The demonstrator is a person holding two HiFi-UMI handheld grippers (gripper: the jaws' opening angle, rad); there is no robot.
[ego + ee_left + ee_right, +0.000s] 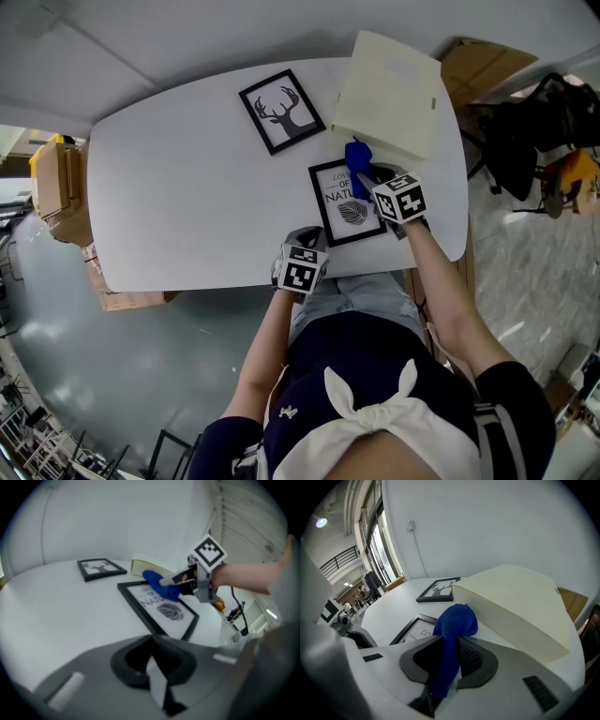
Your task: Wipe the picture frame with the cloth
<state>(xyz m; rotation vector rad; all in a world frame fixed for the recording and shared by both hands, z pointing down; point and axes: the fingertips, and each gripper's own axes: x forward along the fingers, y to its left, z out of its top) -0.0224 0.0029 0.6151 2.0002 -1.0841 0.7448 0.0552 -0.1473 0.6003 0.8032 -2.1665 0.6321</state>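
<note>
Black frame point(345, 204) with a leaf print lies flat on the tabletop point(187, 187), near the front edge. Blue cloth point(357, 159), bunched up, pinched in the right claw point(370, 180), touching the frame's far end.

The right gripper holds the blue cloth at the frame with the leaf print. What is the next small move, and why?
Probably drag the blue cloth toward the person across the leaf-print frame. The right gripper has its jaws shut on the cloth, which is at the frame's far edge, so most of the glass lies nearer.
</note>
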